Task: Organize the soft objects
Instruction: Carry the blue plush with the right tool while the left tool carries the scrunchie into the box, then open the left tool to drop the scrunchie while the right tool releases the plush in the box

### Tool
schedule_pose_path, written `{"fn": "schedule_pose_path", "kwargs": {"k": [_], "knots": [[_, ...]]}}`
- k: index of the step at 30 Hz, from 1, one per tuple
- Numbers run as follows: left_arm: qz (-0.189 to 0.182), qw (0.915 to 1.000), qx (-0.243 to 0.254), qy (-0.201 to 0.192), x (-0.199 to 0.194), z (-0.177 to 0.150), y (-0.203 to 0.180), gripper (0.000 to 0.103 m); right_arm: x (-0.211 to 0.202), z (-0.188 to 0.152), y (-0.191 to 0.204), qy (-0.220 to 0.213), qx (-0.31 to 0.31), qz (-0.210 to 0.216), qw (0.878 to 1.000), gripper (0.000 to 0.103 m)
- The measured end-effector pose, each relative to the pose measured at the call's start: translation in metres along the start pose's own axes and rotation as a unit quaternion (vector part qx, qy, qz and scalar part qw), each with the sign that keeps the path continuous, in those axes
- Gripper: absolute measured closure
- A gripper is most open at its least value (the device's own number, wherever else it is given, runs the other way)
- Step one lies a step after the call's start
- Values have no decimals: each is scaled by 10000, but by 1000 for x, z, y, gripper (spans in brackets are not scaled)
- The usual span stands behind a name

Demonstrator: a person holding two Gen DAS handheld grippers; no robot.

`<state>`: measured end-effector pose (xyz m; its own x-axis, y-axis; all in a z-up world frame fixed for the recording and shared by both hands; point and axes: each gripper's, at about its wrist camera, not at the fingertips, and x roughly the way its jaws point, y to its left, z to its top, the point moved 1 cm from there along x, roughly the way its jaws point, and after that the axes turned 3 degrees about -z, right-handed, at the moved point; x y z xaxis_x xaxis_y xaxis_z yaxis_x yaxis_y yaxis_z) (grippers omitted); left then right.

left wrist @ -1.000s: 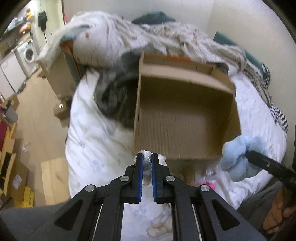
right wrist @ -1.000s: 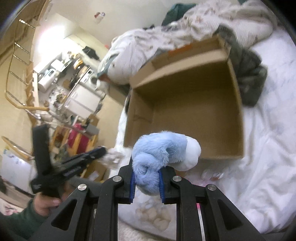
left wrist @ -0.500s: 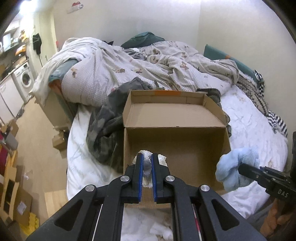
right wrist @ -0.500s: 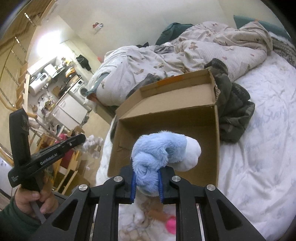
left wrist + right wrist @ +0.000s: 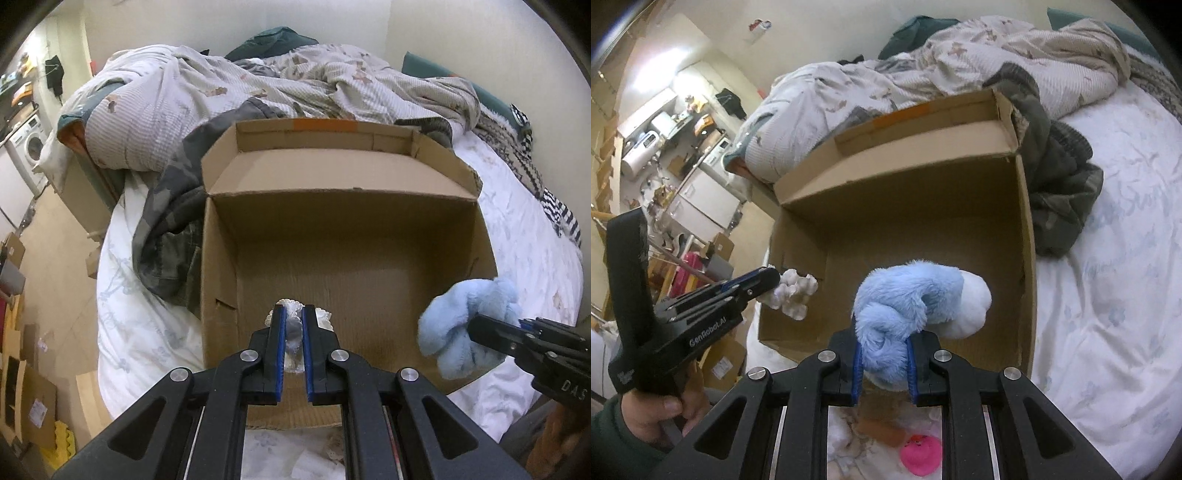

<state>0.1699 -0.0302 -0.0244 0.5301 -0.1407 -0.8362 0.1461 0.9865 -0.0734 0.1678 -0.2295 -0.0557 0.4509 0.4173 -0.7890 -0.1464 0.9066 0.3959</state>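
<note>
The left gripper [image 5: 292, 325] was clamped on a small white soft toy [image 5: 792, 291], held over the near left corner of the open cardboard box [image 5: 343, 236]. The right gripper [image 5: 882, 341] was closed on a blue plush toy [image 5: 908, 299], its white end projecting beyond the jaws above the box interior. A pink toy [image 5: 921, 454] lay below the right jaws on the bed [image 5: 1115, 295].

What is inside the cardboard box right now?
The cardboard box shows only bare floor. The white toy and blue plush hang gripped above it. The near edge of the floor is hidden behind them.
</note>
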Motion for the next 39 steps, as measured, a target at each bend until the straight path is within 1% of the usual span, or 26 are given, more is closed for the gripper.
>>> {"fn": "schedule_pose_path", "kwargs": {"k": [2,11,16,22,24,25,26,27,29,30,32,39], "knots": [[-37,10000,30,3,3,-2,-1,95,6,1,-1,72,6,-36,10000,83],[48,9997,28,252,16,-6,-4,95,24,-3,-6,398,100,-254,9988,83],[59,9995,-51,310,18,-7,-3,95,31,-4,-9,562,173,-362,9976,83],[16,9990,-74,436,22,-8,-4,94,37,-7,-13,703,241,-469,9961,83],[2,9989,-60,475,23,-9,-5,91,39,-5,-14,720,279,-468,9959,83],[2,9988,-44,487,23,-9,-6,86,39,-5,-15,732,286,-474,9958,83],[11,9988,-35,485,23,-9,-7,77,40,-6,-15,744,290,-482,9956,83],[23,9989,-29,477,22,-9,-7,71,41,-4,-14,753,292,-486,9955,83],[98,9992,-39,398,19,-8,-7,37,42,-4,-13,769,293,-493,9954,83],[138,9994,-51,325,17,-8,-7,34,43,-3,-13,775,295,-494,9953,83],[155,9997,-54,195,12,-6,-7,34,44,-3,-13,782,304,-495,9952,83],[170,9994,-123,263,15,-5,-3,34,44,-4,-14,784,320,-495,9952,83]]}}
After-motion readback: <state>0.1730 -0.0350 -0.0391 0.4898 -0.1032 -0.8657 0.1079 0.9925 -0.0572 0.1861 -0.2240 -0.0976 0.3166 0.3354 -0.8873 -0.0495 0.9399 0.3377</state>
